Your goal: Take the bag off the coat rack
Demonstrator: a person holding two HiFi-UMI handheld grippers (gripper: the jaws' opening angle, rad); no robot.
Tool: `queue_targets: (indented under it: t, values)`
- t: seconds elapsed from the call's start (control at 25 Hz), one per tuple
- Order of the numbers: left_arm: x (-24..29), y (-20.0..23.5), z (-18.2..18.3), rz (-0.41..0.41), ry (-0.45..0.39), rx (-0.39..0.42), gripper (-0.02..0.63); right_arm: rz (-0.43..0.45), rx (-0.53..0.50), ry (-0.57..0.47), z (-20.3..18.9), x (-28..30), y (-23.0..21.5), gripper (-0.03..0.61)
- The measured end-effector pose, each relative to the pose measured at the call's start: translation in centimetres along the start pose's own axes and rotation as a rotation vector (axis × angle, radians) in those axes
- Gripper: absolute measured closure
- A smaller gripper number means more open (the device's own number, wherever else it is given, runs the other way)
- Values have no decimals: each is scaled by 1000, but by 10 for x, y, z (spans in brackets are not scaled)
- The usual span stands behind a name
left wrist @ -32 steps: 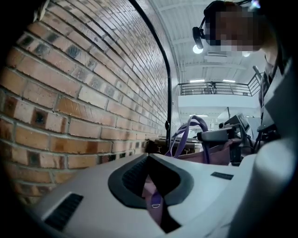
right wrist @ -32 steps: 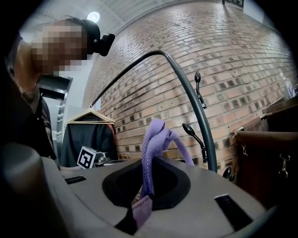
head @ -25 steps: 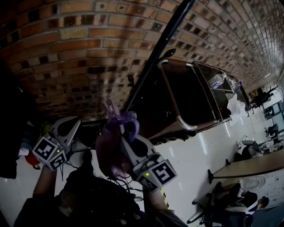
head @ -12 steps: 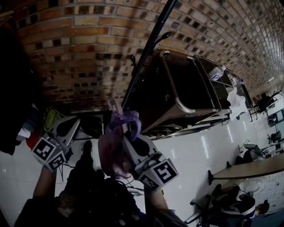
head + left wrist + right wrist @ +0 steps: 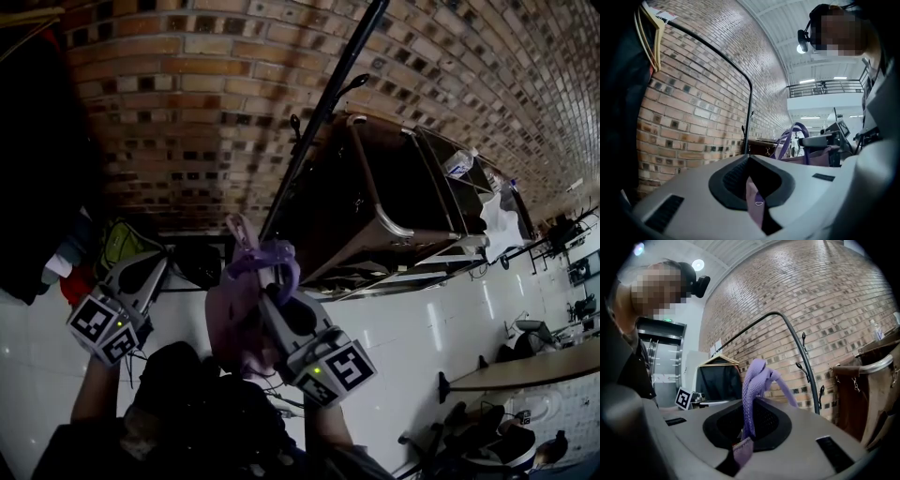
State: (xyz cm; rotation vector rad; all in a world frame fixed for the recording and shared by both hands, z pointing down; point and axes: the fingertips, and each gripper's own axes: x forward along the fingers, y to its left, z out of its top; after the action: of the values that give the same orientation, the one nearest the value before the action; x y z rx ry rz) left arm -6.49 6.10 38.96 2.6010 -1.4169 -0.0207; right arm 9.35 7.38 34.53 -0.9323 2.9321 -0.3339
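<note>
Purple straps (image 5: 757, 376) of the bag (image 5: 230, 314) are pinched between the 2 jaws of the right gripper (image 5: 270, 286) and loop up above its tips. The mauve bag body hangs just left of that gripper, near the person and low over the white floor (image 5: 450, 309). The left gripper (image 5: 159, 262), just left of the bag, has its jaws pressed together on a thin mauve fabric flap (image 5: 754, 211). The black coat rack (image 5: 319, 117) rises on the far side against the brick wall (image 5: 187, 94), its hooks apart from the straps. A brown cart (image 5: 375, 197) stands right of the rack.
</note>
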Motion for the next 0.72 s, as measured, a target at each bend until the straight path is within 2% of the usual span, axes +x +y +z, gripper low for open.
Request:
queue_targets:
  t: [0.16, 0.72]
  values:
    - [-7, 5, 4, -4, -1, -6, 603, 2, 7, -3, 0, 1, 12, 534]
    - [-20, 17, 14, -66, 18, 10, 603, -81, 50, 28, -16, 10, 27, 534]
